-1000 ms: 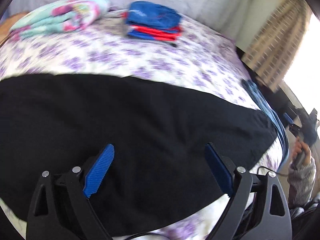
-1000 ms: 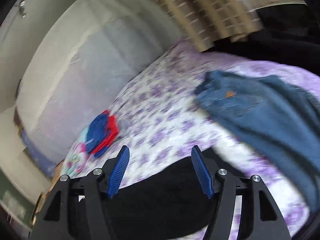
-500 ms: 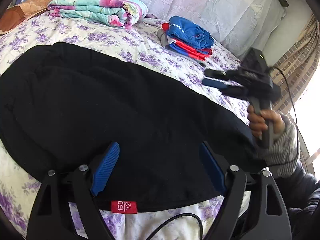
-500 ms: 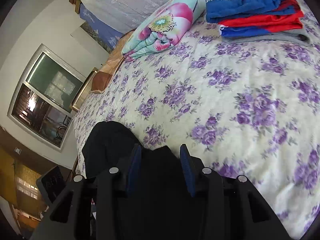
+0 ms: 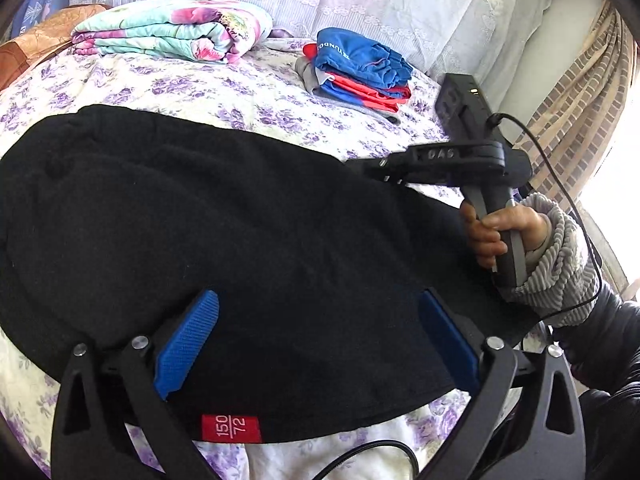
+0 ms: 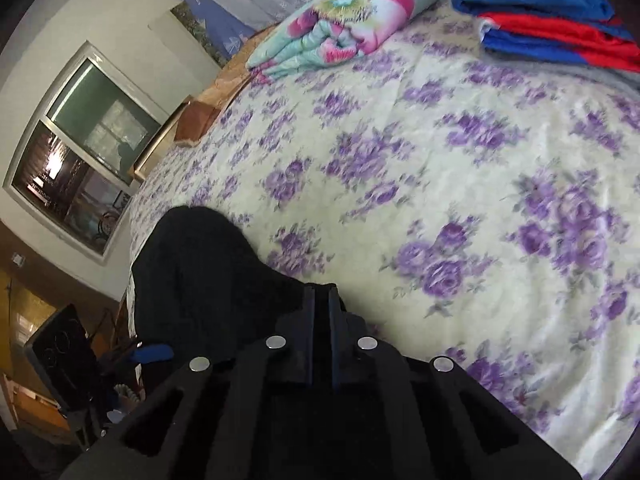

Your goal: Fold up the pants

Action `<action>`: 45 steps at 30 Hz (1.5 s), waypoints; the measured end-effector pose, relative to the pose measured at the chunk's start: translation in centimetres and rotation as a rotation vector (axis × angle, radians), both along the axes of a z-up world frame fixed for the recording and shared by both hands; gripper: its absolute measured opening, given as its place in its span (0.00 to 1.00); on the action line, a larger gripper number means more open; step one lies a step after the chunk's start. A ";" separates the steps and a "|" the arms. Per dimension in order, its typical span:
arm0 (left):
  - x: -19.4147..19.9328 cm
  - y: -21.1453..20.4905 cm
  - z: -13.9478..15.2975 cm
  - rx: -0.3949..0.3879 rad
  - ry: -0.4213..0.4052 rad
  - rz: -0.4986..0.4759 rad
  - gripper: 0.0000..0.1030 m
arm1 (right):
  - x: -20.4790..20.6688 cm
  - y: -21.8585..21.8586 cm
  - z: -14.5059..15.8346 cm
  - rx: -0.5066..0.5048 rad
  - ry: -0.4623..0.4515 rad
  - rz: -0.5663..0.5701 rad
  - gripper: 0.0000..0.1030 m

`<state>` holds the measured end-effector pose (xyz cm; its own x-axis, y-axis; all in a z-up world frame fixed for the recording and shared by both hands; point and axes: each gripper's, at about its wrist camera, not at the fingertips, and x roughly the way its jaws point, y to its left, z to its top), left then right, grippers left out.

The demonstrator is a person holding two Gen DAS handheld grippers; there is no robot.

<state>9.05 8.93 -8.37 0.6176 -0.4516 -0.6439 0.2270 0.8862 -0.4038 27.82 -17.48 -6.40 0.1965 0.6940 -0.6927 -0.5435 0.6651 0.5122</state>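
Note:
Black pants [image 5: 240, 240] lie spread across the flowered bed, with a red size tag [image 5: 231, 427] at the near hem. My left gripper [image 5: 318, 298] hovers over the near edge. Its jaws are opening wide; the cloth lies beneath and between them, and the blue pads do not press on it. My right gripper [image 5: 354, 164], held by a hand [image 5: 500, 232] in a grey ribbed cuff, reaches to the pants' far edge. In the right wrist view the right gripper [image 6: 320, 292] is shut, pinching the black pants [image 6: 192, 264] at their edge.
A stack of folded blue and red clothes [image 5: 360, 72] and a rolled floral blanket [image 5: 172, 32] sit at the back of the bed. A brick-patterned curtain [image 5: 580, 100] hangs on the right. A black cable [image 5: 360, 456] runs along the near bed edge.
The right gripper swung in from the bed's right side to the pants' far edge and closed on the cloth. The left gripper shifted over the near hem and its jaws widened.

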 end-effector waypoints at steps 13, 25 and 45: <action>-0.9 2.0 1.9 -0.059 0.003 0.099 0.95 | -2.0 -1.5 3.4 -0.022 -0.152 -0.085 0.20; 0.1 2.5 1.7 0.036 0.036 0.242 0.94 | -4.4 0.2 1.9 -0.036 -0.128 -0.055 0.46; 0.5 0.4 3.3 0.002 -0.024 0.230 0.95 | -20.6 -28.8 5.6 0.125 -0.182 -0.703 0.69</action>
